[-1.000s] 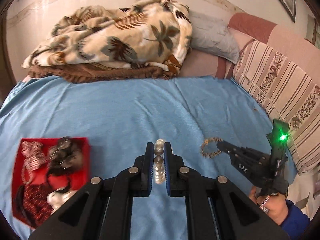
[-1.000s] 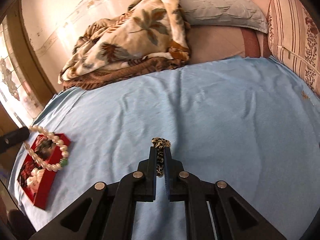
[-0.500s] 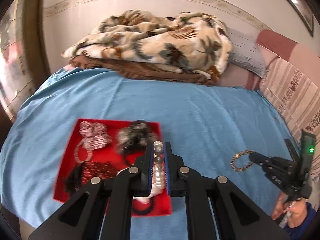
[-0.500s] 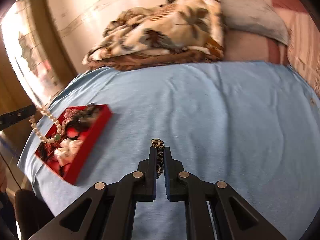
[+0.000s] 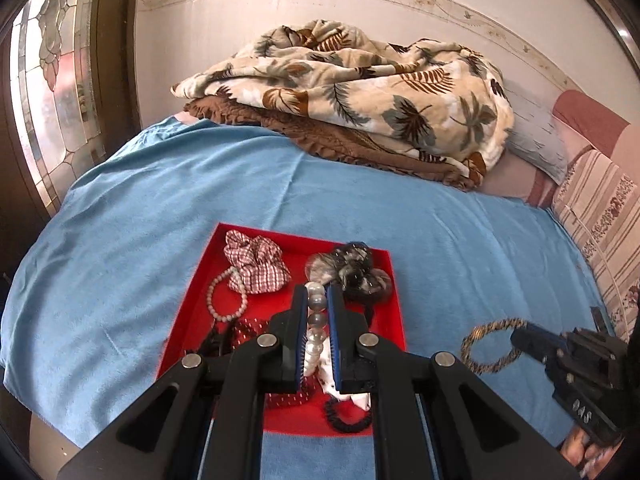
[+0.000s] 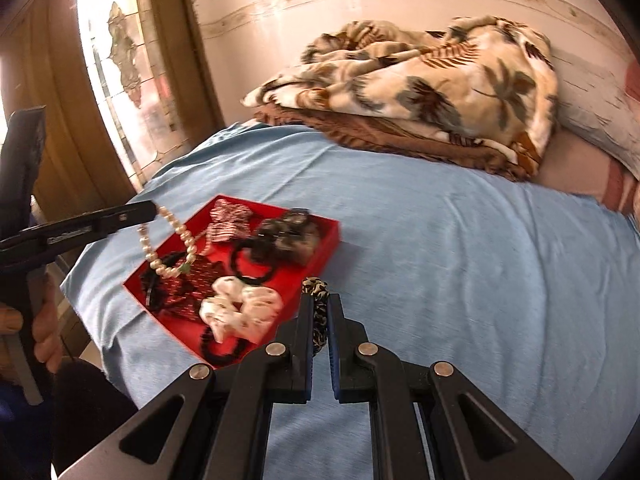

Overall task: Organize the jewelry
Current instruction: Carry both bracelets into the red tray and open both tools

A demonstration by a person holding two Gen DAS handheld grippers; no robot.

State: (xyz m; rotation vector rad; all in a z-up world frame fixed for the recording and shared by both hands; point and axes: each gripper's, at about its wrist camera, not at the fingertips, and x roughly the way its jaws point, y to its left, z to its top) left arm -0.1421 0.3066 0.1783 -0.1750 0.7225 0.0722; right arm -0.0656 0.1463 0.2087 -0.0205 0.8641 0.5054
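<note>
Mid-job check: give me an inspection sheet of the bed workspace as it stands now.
Surface: blue bedsheet, bare beyond the tray.
Job's things: red tray holds scrunchies, hair ties, a bead bracelet; pearl necklace hangs over it; leopard-print bracelet in the air beside it.
Clutter: nothing seen.
Grippers: left gripper shut on pearl necklace; right gripper shut on leopard-print bracelet.
Cables: nothing seen.
Surroundings: leaf-print blanket, pillows, stained-glass window.
</note>
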